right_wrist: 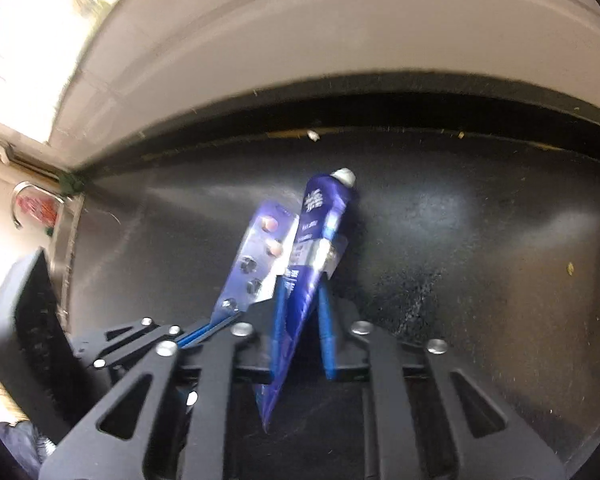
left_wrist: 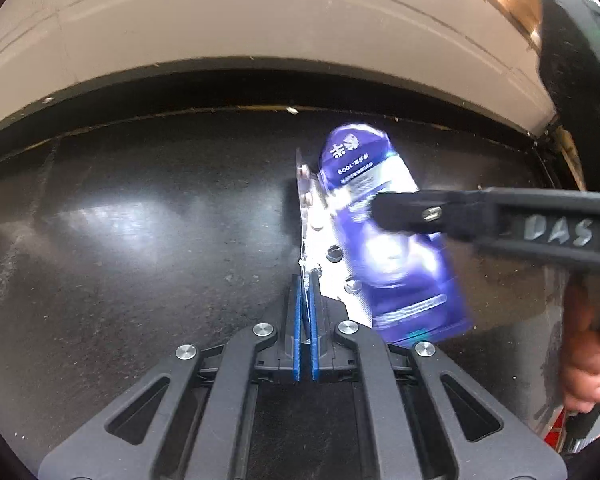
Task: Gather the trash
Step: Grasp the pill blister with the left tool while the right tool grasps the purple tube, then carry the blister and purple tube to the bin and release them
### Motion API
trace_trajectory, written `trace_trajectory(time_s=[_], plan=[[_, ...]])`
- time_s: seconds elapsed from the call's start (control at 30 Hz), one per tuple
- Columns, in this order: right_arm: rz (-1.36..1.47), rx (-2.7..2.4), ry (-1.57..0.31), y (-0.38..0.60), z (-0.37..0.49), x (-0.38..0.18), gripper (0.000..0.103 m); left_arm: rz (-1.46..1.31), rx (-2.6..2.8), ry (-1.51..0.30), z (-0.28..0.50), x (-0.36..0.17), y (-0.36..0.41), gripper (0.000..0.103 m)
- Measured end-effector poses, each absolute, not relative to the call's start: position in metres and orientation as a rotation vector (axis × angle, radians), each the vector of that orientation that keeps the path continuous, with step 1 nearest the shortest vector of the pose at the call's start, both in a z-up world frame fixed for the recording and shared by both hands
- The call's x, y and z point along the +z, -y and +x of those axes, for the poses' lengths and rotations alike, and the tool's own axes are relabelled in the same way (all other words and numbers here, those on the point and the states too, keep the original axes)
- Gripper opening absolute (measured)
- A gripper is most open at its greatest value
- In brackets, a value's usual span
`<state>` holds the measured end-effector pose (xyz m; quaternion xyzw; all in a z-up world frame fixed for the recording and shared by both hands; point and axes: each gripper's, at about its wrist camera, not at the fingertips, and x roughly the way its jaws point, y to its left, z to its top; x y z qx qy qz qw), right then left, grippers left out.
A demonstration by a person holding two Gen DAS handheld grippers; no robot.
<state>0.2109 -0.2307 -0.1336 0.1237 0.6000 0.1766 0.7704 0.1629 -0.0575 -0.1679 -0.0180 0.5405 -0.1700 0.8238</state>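
Over the dark desk (left_wrist: 140, 240) your two tools share the trash: the left tool (left_wrist: 306, 312) is clamped on the silvery pill blister sheet (left_wrist: 312, 216), and the right tool (right_wrist: 304, 316) is pinched on the purple packet (right_wrist: 324, 216) beside it. You appear to be mid-pickup; next, lift both clear together without tearing them. Both tools slant steeply downward, your hand (left_wrist: 588, 360) gripping the right handle.

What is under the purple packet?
Under the purple packet a silver pill sheet sticks out at its left edge, and below both lies the black table. The rest of the sheet is covered.
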Motion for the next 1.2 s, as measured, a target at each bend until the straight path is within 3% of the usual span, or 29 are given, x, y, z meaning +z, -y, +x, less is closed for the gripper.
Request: trace_trajectory(time_s=[0.67,0.97,1.2], plan=[[0.028,0.484,-1.157,0.202,0.115,-0.048,0.009,-0.025,-0.139,-1.069,0.067,-0.090,-0.013,0.002],[-0.131,0.752,-1.110,0.084,0.072,-0.021,0.009,-0.119,0.095,-1.012,-0.009,-0.058,-0.086,0.002],[-0.326,1.130,-1.101,-0.072,-0.011,-0.022,0.009,-0.256,0.452,-1.002,-0.123,-0.055,-0.184,0.002]])
